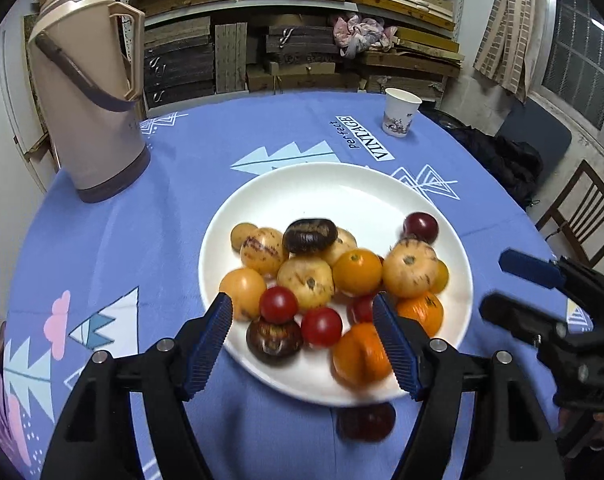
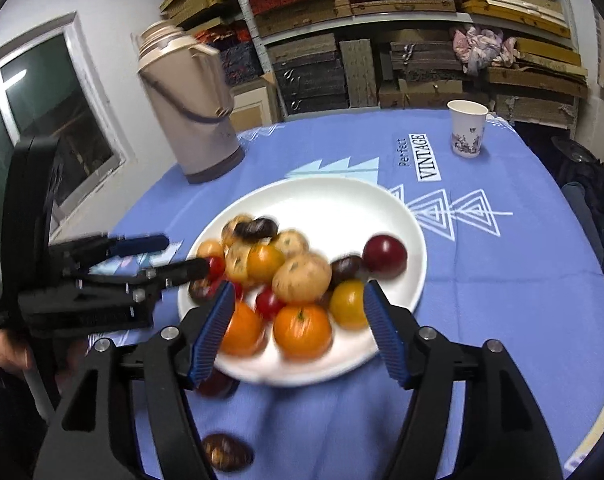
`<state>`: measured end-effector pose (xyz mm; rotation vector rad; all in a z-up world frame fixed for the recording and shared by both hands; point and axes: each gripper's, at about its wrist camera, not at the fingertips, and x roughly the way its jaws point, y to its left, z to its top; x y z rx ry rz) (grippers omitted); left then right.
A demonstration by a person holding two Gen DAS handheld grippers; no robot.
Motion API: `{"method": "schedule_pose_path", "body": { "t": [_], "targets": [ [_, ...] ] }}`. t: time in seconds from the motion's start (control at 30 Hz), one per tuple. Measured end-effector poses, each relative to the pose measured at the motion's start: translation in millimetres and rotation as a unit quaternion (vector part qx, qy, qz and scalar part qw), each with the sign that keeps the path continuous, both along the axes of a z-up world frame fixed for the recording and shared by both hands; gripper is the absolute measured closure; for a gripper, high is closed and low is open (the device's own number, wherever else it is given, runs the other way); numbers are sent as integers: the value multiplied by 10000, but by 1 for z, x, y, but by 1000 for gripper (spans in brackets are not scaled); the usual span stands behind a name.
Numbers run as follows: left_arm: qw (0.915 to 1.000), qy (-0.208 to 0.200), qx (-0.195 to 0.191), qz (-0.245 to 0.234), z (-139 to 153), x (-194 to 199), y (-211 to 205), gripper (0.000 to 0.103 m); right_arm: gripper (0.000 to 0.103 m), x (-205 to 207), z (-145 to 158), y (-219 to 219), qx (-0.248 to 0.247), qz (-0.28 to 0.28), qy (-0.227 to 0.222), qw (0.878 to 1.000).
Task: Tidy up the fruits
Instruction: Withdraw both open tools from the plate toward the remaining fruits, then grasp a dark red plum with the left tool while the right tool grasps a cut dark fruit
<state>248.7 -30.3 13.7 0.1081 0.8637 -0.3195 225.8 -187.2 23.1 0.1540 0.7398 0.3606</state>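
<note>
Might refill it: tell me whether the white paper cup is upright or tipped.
Upright: the white paper cup stands on its base on the blue tablecloth, mouth up.

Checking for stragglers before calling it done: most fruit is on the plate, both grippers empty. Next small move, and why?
Probably lower the right gripper toward the dark fruit on the tablecloth near the bottom of its view and close on it. That one and a dark red fruit beside the plate rim lie off the plate, and both grippers stand open.
</note>
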Motion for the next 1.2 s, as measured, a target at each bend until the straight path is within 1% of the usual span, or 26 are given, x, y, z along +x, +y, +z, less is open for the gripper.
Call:
{"method": "schedule_pose_path", "body": {
  "t": [0.07,0.17,0.33,0.47,0.57,0.6,0.7,0.77,0.8,0.87,0.97,1.1,1.2],
  "targets": [
    [10000,1,-18,25,1,-10,5,30,32,-15,-3,9,-131,128,29,9998],
    [9999,55,-72,84,-1,-24,12,30,29,-39,-15,28,-394,394,140,9983],
    [9996,217,-19,199,-16,-47,24,30,29,-66,-47,63,-853,771,448,9924],
    [9984,461,-104,310,-35,-62,35,30,29,-74,-59,73,-945,800,525,9909],
    [9978,540,-94,372,-44,-70,40,30,29,-78,-65,83,-1002,877,573,9894],
    [9977,558,-91,385,-46,-72,42,30,30,-77,-66,84,-1029,877,571,9892],
    [9968,652,-143,431,-51,-74,46,30,39,-76,-71,85,-1055,863,683,9883],
    [9966,685,-138,447,-54,-75,47,30,50,-74,-77,86,-1114,834,779,9872],
    [9964,700,-134,456,-54,-74,47,30,53,-74,-78,86,-1136,813,786,9871],
    [9961,727,-153,467,-55,-74,48,30,62,-74,-80,84,-1183,770,753,9871],
    [9961,761,-123,435,-57,-73,44,30,62,-75,-80,81,-1087,777,716,9884],
    [9965,773,-52,326,-58,-74,33,30,62,-75,-78,64,-860,595,717,9919],
    [9968,781,18,176,-60,-75,21,30,62,-76,-75,52,-792,483,717,9931]
  ]
}}
